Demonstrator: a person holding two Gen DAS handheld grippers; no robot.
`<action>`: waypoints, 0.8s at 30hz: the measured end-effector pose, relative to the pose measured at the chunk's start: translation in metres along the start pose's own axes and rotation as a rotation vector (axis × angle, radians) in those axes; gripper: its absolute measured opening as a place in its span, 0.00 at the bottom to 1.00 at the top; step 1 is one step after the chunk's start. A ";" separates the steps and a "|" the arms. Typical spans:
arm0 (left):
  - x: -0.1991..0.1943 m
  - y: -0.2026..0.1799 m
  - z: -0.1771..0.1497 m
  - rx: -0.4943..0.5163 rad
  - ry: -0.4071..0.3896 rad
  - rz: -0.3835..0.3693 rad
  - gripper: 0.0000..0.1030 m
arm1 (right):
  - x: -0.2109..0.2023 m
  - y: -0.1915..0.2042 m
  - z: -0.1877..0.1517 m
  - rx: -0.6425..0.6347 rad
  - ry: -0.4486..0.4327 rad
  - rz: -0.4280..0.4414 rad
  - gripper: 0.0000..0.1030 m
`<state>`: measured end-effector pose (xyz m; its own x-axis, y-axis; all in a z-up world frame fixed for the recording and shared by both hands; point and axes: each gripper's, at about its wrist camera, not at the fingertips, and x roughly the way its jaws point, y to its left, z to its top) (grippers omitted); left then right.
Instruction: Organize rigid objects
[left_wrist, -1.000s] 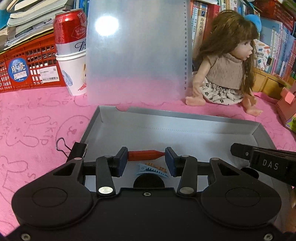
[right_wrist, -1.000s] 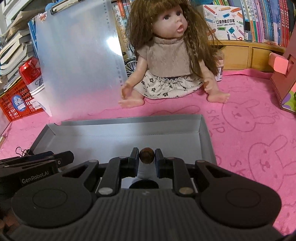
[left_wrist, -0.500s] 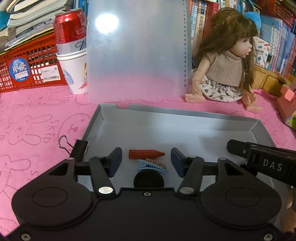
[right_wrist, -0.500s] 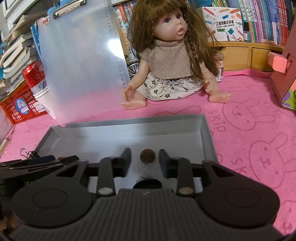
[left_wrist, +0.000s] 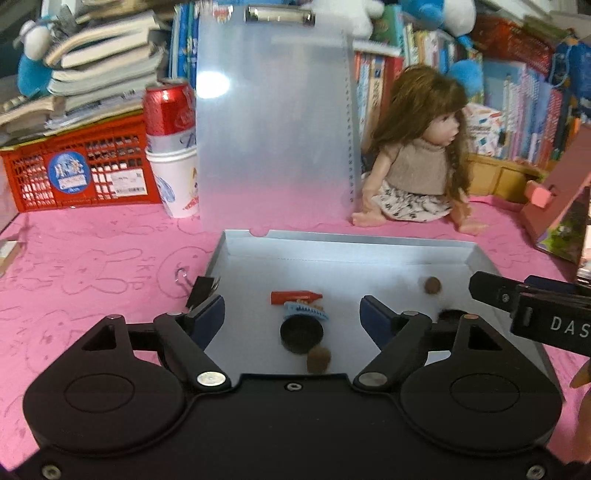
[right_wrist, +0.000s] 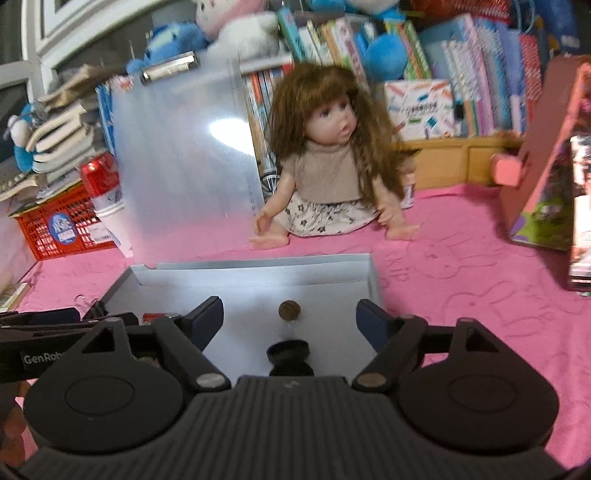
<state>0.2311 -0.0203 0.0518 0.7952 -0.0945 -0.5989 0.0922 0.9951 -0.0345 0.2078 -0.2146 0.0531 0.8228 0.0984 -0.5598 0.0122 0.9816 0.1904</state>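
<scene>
A shallow grey tray (left_wrist: 332, 251) lies on the pink cloth. In it rest a red crayon (left_wrist: 295, 296), a blue hair clip (left_wrist: 306, 312), a black round cap (left_wrist: 301, 334) and a brown ball (left_wrist: 318, 360). My left gripper (left_wrist: 291, 310) hovers above them, jaws opening, pads touching nothing. Further right in the tray sits a second brown ball (left_wrist: 431, 285), also seen from the right wrist as the ball (right_wrist: 289, 310) lying free below my right gripper (right_wrist: 289, 308), whose jaws are opening too. A black cap (right_wrist: 288, 350) lies just before it. The tray's far wall (right_wrist: 258, 273) stands behind.
A doll (left_wrist: 413, 173) sits behind the tray beside an upright translucent clipboard (left_wrist: 273, 122). A red can in a paper cup (left_wrist: 171, 147) and a red crate (left_wrist: 77, 173) stand at the back left. A pink box (right_wrist: 543, 166) stands right. A black binder clip (left_wrist: 201, 288) lies at the tray's left edge.
Both grippers opened wide and drew back and up. The left let go of the red crayon and the right let go of the brown ball; both now lie in the tray.
</scene>
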 end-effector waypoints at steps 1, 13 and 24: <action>-0.008 0.000 -0.004 0.004 -0.013 -0.005 0.79 | -0.008 0.000 -0.003 -0.005 -0.010 0.000 0.86; -0.086 0.003 -0.086 -0.009 -0.036 -0.001 0.82 | -0.089 0.008 -0.075 -0.071 -0.062 0.011 0.97; -0.092 0.013 -0.138 -0.031 0.030 0.036 0.83 | -0.088 0.018 -0.118 -0.132 0.010 -0.004 0.98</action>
<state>0.0768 0.0054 -0.0042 0.7791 -0.0577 -0.6243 0.0447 0.9983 -0.0365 0.0679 -0.1862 0.0105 0.8170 0.0952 -0.5688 -0.0600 0.9950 0.0803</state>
